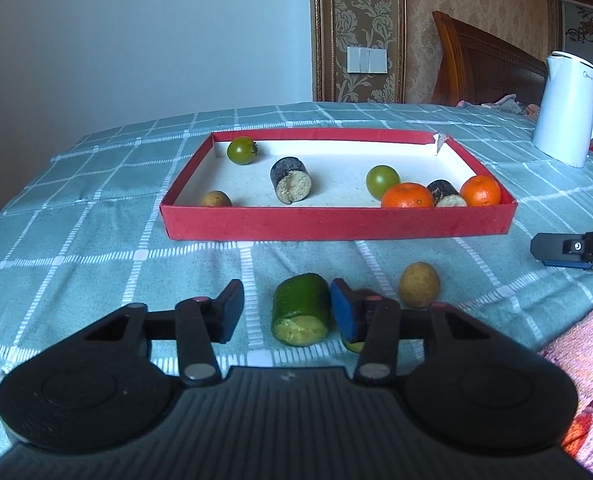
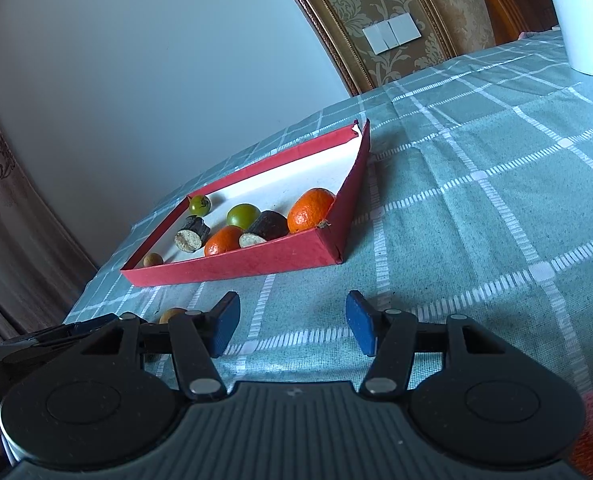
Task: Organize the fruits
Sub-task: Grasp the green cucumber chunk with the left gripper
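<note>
Green chunk (image 1: 301, 314) sits between left gripper (image 1: 286, 312) pads: right one touches, left one clear (no pinch). Only the left view shows it; right gripper (image 2: 292, 322) spread, empty.

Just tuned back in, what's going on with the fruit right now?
The left gripper is around the green cut piece on the checked cloth; one pad is at its side, the other looks short of it. A brown fruit lies beside it. The right gripper is empty. The red tray already holds oranges, green tomatoes and dark pieces.
</note>
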{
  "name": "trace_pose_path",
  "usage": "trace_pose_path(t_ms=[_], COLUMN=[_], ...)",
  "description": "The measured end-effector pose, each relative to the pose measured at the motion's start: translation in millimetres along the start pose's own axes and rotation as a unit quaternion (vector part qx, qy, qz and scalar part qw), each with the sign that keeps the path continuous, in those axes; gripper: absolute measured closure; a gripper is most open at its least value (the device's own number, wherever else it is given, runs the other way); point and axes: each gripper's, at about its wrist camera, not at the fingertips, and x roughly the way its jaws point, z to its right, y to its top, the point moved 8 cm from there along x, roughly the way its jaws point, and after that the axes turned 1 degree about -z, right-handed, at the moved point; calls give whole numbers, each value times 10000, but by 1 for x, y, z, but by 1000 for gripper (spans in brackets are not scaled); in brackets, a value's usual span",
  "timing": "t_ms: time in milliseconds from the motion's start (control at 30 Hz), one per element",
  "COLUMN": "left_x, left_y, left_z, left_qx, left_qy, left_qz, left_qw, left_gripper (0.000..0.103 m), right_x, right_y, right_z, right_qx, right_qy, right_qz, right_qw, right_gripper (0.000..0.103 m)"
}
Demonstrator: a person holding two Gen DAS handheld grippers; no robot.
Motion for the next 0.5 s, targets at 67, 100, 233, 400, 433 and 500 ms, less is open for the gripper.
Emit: trace_pose_path(t_ms=[67,100,233,400,433,500], left_x=[0,1,0,-8,-14,-21], left_y=[-1,-2,-4,1,6,18], left_z=[2,2,0,-3,-3,-3], left_qx=[-69,-116,-269,-377,-316,-151], left_qy=[-39,-37,-14,46,117,258], left_qz=[-55,-88,-96,-8,99,307], left_qw=[10000,9999,9996,9993,9994,9991], left_gripper=[71,74,74,75,75,75], right_x=[0,0,-1,-2,-2,-2], right_y=[0,0,1,1,1,1], right_z=[0,0,1,1,1,1], right_qx=[3,6,27,40,37,34], right_qy=[1,-8,-36,-60,-62,-66], right_qz=[2,8,56,82,82,73], right_qw=[10000,10000,10000,9999,9999,9999], right_gripper=[45,45,40,39,39,39])
